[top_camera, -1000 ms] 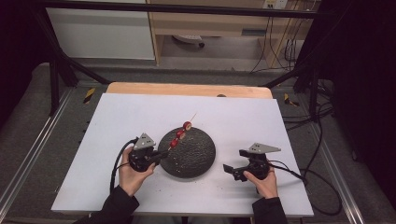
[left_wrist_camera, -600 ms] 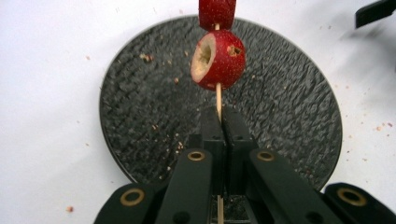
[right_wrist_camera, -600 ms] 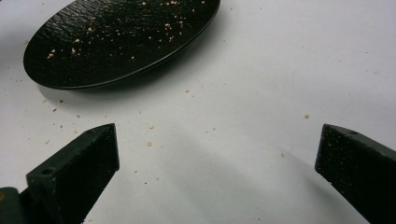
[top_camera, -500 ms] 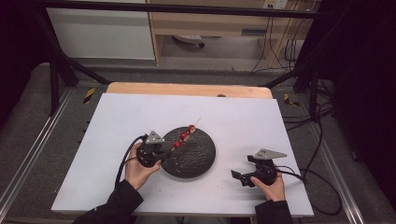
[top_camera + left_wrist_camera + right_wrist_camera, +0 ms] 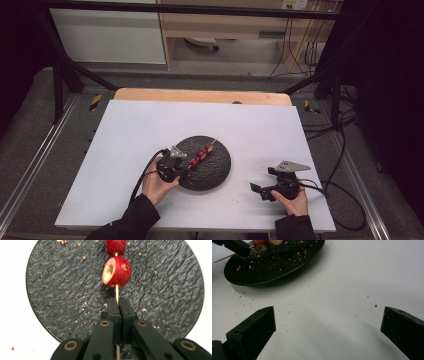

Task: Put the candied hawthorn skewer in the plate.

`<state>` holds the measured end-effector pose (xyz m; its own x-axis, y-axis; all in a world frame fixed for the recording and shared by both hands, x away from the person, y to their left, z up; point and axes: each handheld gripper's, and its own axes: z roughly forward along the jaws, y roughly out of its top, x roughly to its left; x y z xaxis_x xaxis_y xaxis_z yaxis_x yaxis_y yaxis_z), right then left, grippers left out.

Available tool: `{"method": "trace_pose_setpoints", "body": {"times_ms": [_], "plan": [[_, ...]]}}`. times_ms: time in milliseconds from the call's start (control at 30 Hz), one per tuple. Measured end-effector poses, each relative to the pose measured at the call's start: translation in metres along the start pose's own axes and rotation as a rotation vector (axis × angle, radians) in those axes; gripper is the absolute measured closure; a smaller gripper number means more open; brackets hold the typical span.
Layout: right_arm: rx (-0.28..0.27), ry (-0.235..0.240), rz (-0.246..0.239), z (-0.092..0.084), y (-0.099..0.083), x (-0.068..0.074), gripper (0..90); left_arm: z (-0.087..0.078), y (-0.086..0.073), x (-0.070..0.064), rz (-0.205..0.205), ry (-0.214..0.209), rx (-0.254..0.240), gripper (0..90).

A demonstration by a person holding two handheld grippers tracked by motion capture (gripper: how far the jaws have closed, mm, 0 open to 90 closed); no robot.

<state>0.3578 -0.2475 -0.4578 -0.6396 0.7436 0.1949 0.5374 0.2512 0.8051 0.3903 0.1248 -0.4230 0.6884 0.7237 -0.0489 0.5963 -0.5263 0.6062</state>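
Observation:
A thin wooden skewer [image 5: 202, 152] with several red fruit pieces lies across the round black slate plate [image 5: 220, 172] in the middle of the white table. My left gripper [image 5: 185, 168] is at the plate's left edge, shut on the skewer's bare stick [image 5: 117, 293]. Just past its tips sits a hollowed red fruit [image 5: 117, 271], and another [image 5: 116, 246] sits beyond it. I cannot tell whether the fruit touches the plate [image 5: 62, 290]. My right gripper [image 5: 256, 190] rests low on the table to the plate's right, open wide [image 5: 328, 327] with nothing between its jaws.
Crumbs and red flecks lie scattered over the plate [image 5: 274, 267] and the white tabletop [image 5: 342, 297]. The table's wooden back edge [image 5: 200, 95] runs behind. Cables trail from both grippers toward the front and right.
My left gripper has carried the skewer rightward and lower over the plate. My right gripper has shifted a little right and toward the table's front edge.

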Motion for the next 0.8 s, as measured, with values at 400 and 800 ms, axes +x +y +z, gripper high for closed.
{"method": "trace_pose_setpoints", "body": {"times_ms": [400, 800], "plan": [[-0.002, -0.008, -0.007, -0.001, 0.000, -0.001, 0.6, 0.004, 0.000, -0.003, 0.004, 0.015, 0.008, 87.8], [-0.004, -0.006, 0.004, -0.001, 0.000, -0.001, 0.5, -0.024, -0.005, 0.014, -0.011, -0.061, -0.093, 57.5]]}}
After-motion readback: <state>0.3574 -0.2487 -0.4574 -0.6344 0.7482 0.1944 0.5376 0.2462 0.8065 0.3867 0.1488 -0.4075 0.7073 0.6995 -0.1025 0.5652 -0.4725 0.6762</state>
